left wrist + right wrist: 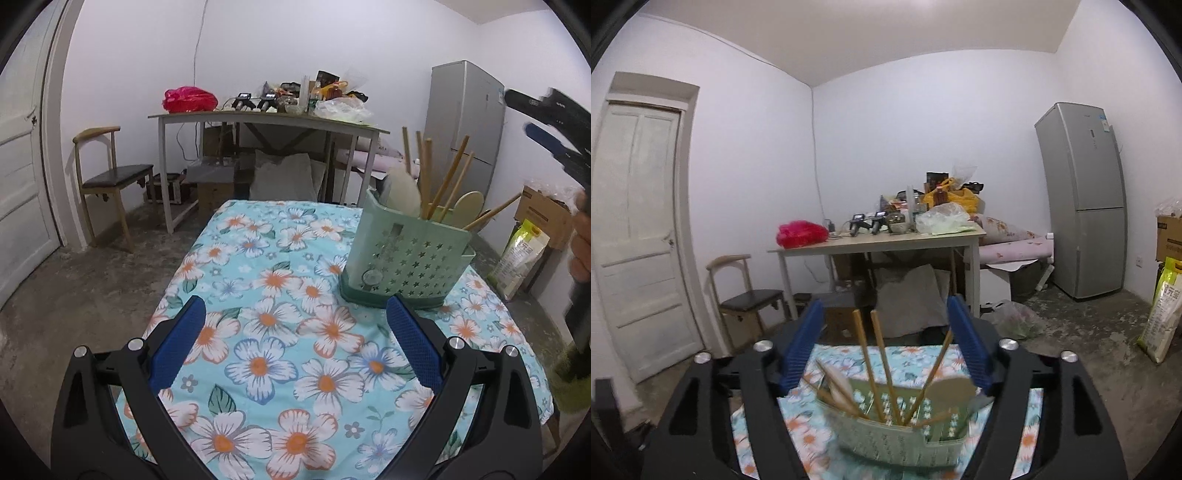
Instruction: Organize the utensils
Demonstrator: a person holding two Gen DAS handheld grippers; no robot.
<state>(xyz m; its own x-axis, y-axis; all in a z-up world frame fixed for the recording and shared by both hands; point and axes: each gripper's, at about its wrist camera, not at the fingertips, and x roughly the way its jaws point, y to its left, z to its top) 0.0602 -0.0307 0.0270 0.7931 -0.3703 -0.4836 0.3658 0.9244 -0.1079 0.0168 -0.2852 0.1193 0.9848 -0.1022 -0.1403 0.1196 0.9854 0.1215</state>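
A pale green utensil holder (pixel 410 258) with star-shaped holes stands on the floral tablecloth (pixel 280 332), right of centre. Several wooden chopsticks (pixel 448 173) and pale flat spoons (pixel 400 188) stick up out of it. My left gripper (pixel 295 306) is open, low over the cloth, just short of the holder, with nothing between its fingers. My right gripper (pixel 885 304) is open and hovers above the holder (pixel 901 432). The chopsticks (pixel 882 362) rise between its blue pads (pixel 964 332) without touching them. The same gripper shows blurred at the right edge of the left wrist view (pixel 546 122).
Behind the floral table stands a cluttered desk (pixel 879 242) with a red bag (pixel 799 232) on it. A wooden chair (pixel 746 295) and a white door (pixel 639 229) are at the left. At the right are a grey fridge (pixel 1086 199), a cardboard box and a rice sack (pixel 1161 314).
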